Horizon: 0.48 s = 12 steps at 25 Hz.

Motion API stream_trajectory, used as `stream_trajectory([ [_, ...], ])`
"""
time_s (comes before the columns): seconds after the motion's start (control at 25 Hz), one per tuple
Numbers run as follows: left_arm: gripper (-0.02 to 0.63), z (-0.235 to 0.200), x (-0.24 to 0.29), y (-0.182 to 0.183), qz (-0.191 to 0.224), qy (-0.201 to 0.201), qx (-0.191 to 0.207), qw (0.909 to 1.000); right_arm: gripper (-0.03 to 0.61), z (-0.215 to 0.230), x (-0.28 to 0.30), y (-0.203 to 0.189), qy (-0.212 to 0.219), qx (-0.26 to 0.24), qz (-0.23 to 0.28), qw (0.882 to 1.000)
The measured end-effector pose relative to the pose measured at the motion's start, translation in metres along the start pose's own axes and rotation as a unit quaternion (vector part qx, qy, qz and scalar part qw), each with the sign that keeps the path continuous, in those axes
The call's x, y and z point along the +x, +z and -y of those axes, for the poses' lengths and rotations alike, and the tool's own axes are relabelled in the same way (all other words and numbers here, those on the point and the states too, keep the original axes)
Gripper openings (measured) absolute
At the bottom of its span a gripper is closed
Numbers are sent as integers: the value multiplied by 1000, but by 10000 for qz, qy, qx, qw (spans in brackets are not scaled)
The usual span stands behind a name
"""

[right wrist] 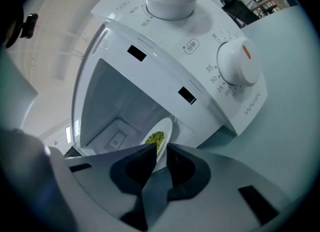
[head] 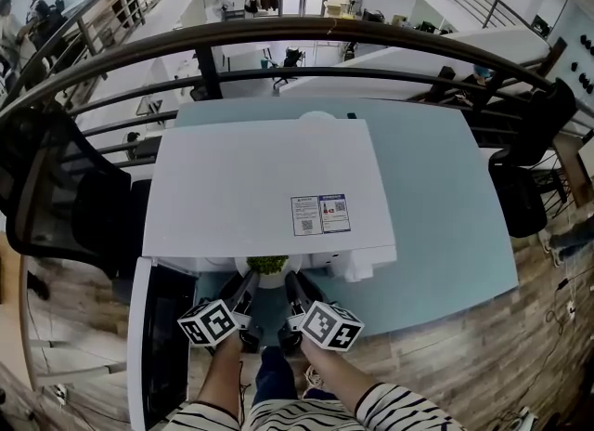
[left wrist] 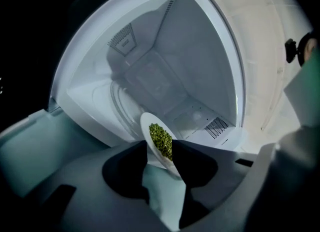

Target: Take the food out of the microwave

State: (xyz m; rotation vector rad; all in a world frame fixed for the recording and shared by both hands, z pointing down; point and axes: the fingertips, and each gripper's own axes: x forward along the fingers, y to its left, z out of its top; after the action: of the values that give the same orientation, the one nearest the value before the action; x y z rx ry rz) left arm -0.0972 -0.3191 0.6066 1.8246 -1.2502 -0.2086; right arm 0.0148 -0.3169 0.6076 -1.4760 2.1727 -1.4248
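A white plate (head: 269, 280) of green food (head: 267, 264) sits at the mouth of the open white microwave (head: 269, 188). My left gripper (head: 249, 280) holds the plate's left rim and my right gripper (head: 291, 282) its right rim. In the left gripper view the plate (left wrist: 149, 126) with the green food (left wrist: 161, 140) fills the gap of the left gripper (left wrist: 159, 150), both pads against it, and the bare cavity (left wrist: 165, 76) lies behind. In the right gripper view the right gripper (right wrist: 161, 152) is pinched narrowly on the plate (right wrist: 165, 126), the food (right wrist: 156, 137) just past its tips.
The microwave stands on a pale teal table (head: 445, 197); its dark door (head: 158, 336) hangs open at the left. Two dials (right wrist: 239, 63) are on the panel to the right of the opening. Black chairs (head: 56, 197) flank the table, and a dark railing (head: 278, 34) runs behind.
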Motion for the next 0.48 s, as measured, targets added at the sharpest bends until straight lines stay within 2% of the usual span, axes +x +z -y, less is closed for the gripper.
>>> stream_trajectory([
  [0.08, 117, -3, -1, -3, -3, -47, -273, 9996, 74, 2, -1, 0, -1, -43, -27, 10000],
  [0.32, 65, -9, -4, -6, -35, -146, -766, 9969, 75, 10, 3, -6, -86, -10, -158, 9998],
  [0.48, 49, -7, -7, -9, 13, -232, -874, 9959, 72, 14, 3, -9, -104, 95, -195, 9997],
])
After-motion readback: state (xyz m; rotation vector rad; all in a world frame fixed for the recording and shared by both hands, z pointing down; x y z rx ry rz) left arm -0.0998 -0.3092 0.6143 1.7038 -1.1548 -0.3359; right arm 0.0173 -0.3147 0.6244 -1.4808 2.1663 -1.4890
